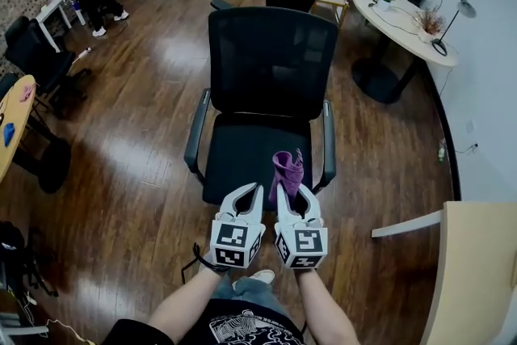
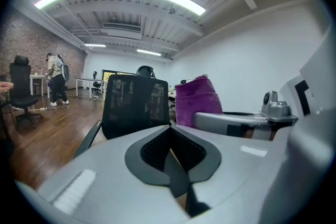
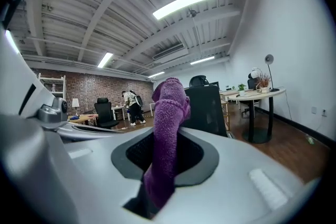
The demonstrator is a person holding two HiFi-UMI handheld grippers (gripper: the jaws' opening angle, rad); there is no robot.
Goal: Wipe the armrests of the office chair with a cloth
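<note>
Forearms reach fwd, grippers side by side at the seat's near edge. L gripper: jaws pressed together, nothing btwn them. R gripper pinches a purple cloth, which stands up over the seat of the office chair. Left armrest and right armrest are both clear of it. Wiping prob. not begun; next, swing the cloth right, press it on the pad, drag it along. No legible writing: shirt print is unreadable and the cubes carry markers only.

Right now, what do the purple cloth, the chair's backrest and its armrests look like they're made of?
Purple cloth: fuzzy, matte pile, likely microfibre or terry. Backrest: black mesh, faintly see-through, in a black frame. Armrests: smooth grey loops with a dull sheen, plastic or painted metal; I cannot tell which.
</note>
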